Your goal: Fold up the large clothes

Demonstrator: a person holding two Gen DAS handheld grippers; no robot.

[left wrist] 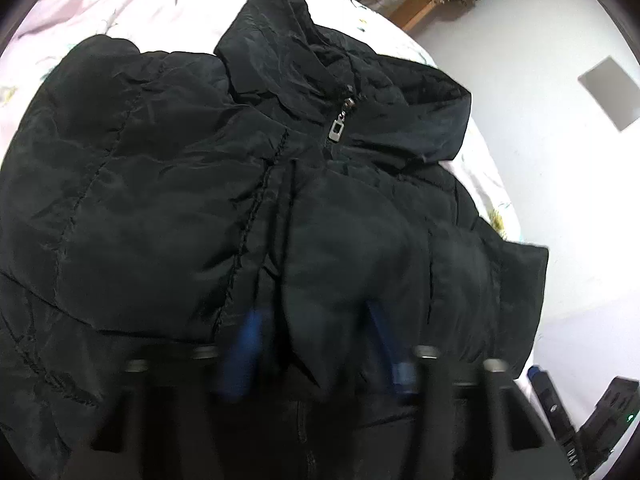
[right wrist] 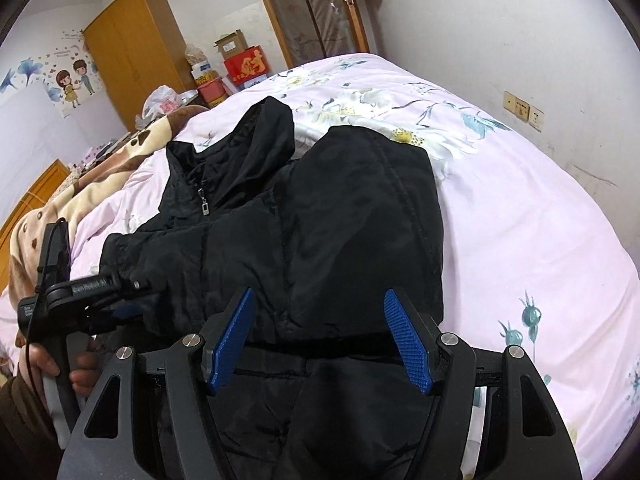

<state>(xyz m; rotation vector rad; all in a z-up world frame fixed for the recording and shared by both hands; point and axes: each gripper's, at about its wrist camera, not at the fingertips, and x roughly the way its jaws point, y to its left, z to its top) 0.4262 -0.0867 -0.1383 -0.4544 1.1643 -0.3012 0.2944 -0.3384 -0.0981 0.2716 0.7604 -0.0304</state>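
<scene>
The black jacket (right wrist: 304,216) lies on the bed (right wrist: 520,208), its long axis running from the collar and zipper pull (left wrist: 337,131) in the upper centre of the left wrist view down to the hem at the bottom edge of both frames, right under the grippers. The left gripper (left wrist: 316,344) sits low on the jacket's front, and a fold of the dark fabric stands between its blue pads; that view is blurred, so it appears pinched on the fold, though I cannot be sure the pads press it. The right gripper (right wrist: 320,336) hovers above the hem with its jaws wide apart, holding nothing. Both are at the hem end, the left one nearer the cloth. The pink floral quilt beneath looks soft and will give. A wooden wardrobe (right wrist: 128,44) stands at the upper left of the right wrist view, and a doorframe (right wrist: 312,8) near the top centre.
</scene>
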